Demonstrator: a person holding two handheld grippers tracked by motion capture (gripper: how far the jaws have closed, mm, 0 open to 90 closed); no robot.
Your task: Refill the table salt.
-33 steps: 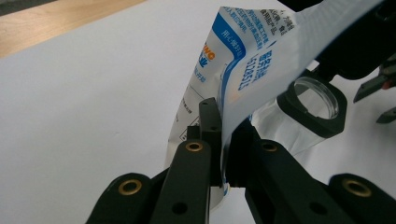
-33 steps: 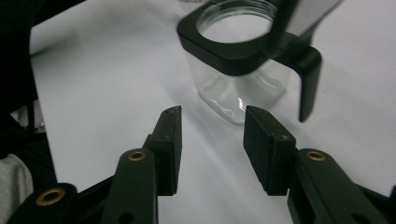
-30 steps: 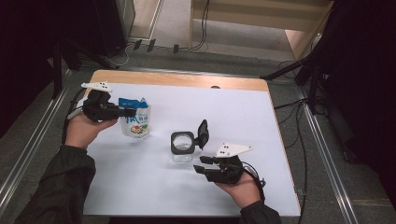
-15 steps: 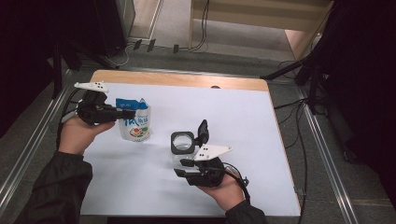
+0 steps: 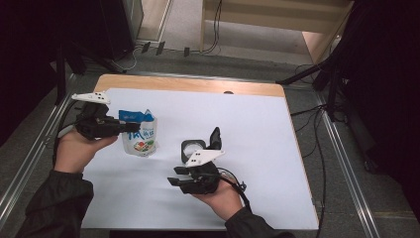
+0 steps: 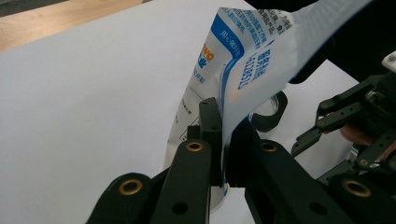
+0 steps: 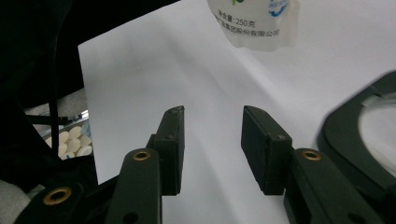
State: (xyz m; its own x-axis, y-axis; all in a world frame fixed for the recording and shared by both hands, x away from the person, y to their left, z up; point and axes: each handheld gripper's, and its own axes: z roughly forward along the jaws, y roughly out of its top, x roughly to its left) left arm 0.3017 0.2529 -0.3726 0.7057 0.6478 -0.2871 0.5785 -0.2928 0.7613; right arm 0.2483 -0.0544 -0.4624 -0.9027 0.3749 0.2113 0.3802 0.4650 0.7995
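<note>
The right gripper (image 5: 174,181) has slid toward the table's left side since a second ago, away from the right edge. It now sits just in front of the little clear box (image 5: 193,148) with the black flip lid. Its jaws stand apart with only white table (image 5: 257,148) between them. The left gripper (image 5: 132,127) has drifted a bit toward the left edge and carried the white and blue pouch (image 5: 140,136) along. Its fingers (image 6: 211,135) are pinched tight on the pouch's side. The pouch stays upright near the table's left edge, well apart from the box. Nothing lies between the pouch and the box.
</note>
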